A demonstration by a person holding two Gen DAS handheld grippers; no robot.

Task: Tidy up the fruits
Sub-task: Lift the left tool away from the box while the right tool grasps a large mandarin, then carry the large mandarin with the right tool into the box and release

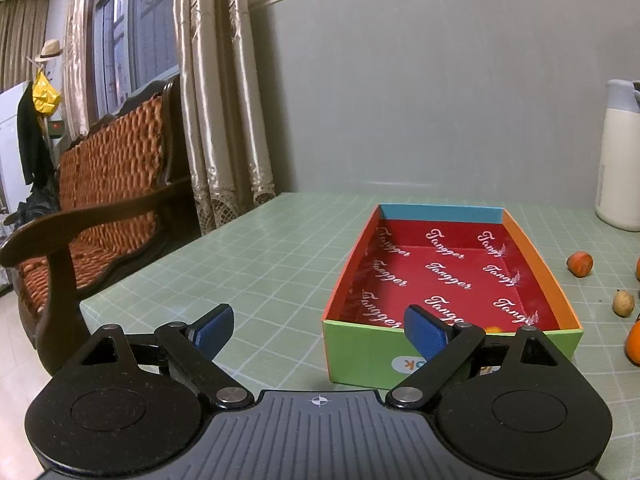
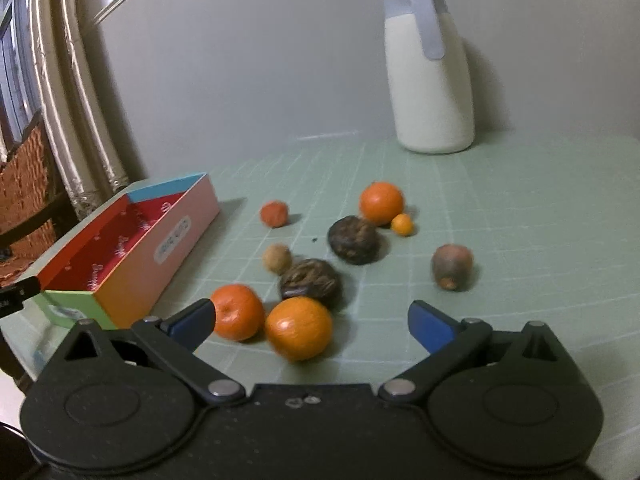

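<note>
The open box [image 1: 452,276] with a red printed inside sits on the green grid mat, just ahead and to the right of my left gripper [image 1: 320,330], which is open and holds nothing. A speck of orange [image 1: 494,329] shows behind the box's near wall. My right gripper [image 2: 312,326] is open and low over the mat. A blurred orange [image 2: 299,328] lies between its fingers, clear of both pads. A second orange [image 2: 237,312] rests beside the left fingertip [image 2: 192,324]. Two dark wrinkled fruits [image 2: 310,282] [image 2: 354,240] lie just beyond.
Farther out lie a large orange [image 2: 381,203], a tiny orange [image 2: 401,224], a reddish fruit [image 2: 274,213], a tan one [image 2: 277,258] and a brownish one [image 2: 452,266]. A white jug [image 2: 430,72] stands by the wall. A wooden bench [image 1: 100,208] stands left of the table.
</note>
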